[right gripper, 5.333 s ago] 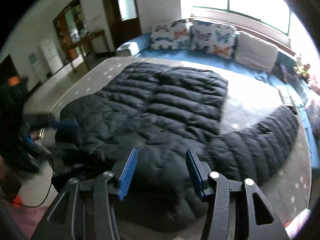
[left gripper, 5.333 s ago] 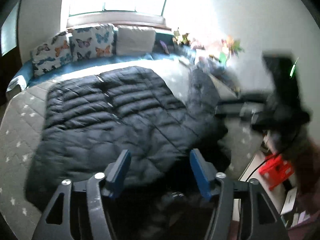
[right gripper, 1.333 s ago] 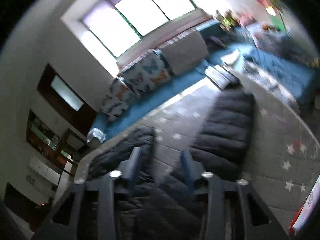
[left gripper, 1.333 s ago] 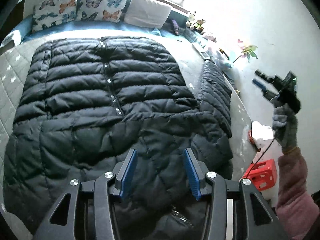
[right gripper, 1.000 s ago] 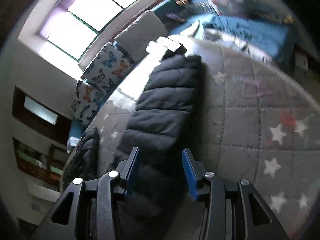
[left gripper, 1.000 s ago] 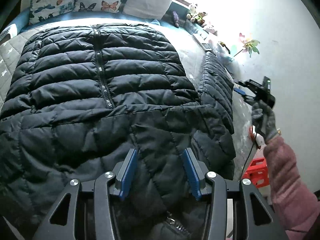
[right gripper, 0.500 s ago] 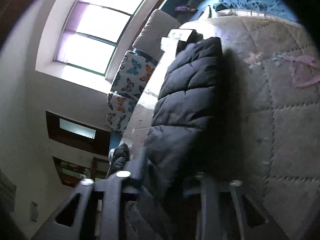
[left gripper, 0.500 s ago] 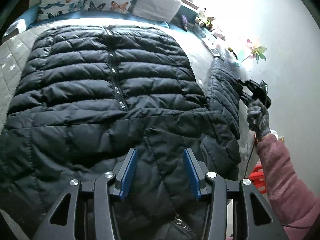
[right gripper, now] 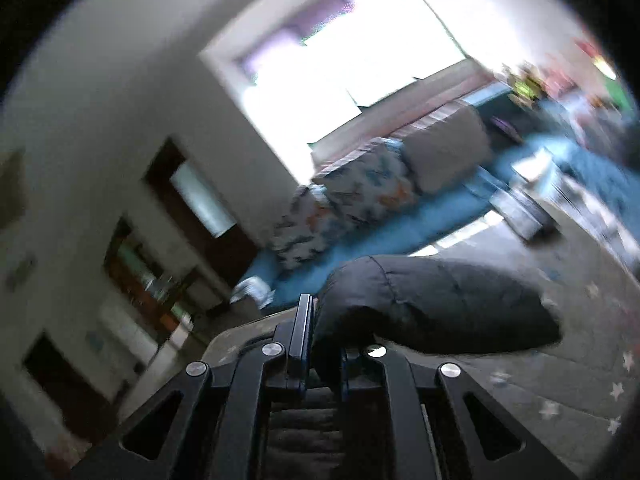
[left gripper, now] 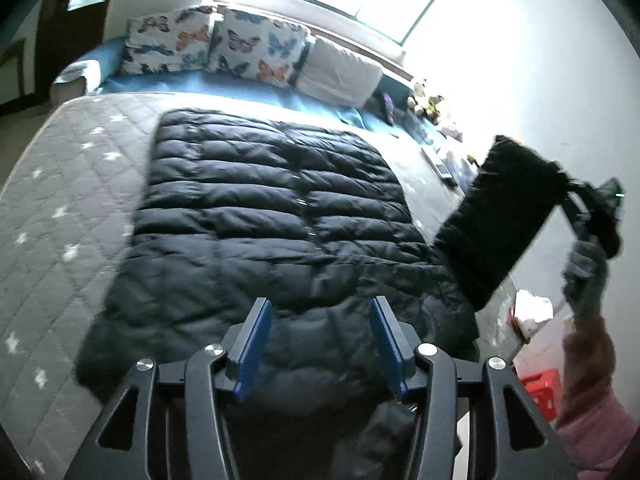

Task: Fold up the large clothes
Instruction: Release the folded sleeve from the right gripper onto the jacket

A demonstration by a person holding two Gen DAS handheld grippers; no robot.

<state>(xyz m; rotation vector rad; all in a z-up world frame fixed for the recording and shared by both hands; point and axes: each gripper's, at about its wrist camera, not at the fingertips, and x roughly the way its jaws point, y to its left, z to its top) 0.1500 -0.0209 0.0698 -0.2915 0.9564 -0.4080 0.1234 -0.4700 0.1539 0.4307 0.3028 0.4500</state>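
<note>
The black quilted puffer jacket [left gripper: 272, 216] lies flat on the grey star-patterned mattress [left gripper: 60, 184]. The right gripper [right gripper: 322, 344] clamps the jacket's padded sleeve [left gripper: 500, 220], lifted off the bed. The left gripper [left gripper: 318, 344] hovers spread wide, holding nothing.

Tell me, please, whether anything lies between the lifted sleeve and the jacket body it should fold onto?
Nothing visible does. The right gripper is shut on the sleeve, raised beside the jacket body, whose quilted front lies bare. The left gripper hovers open near the collar end.
</note>
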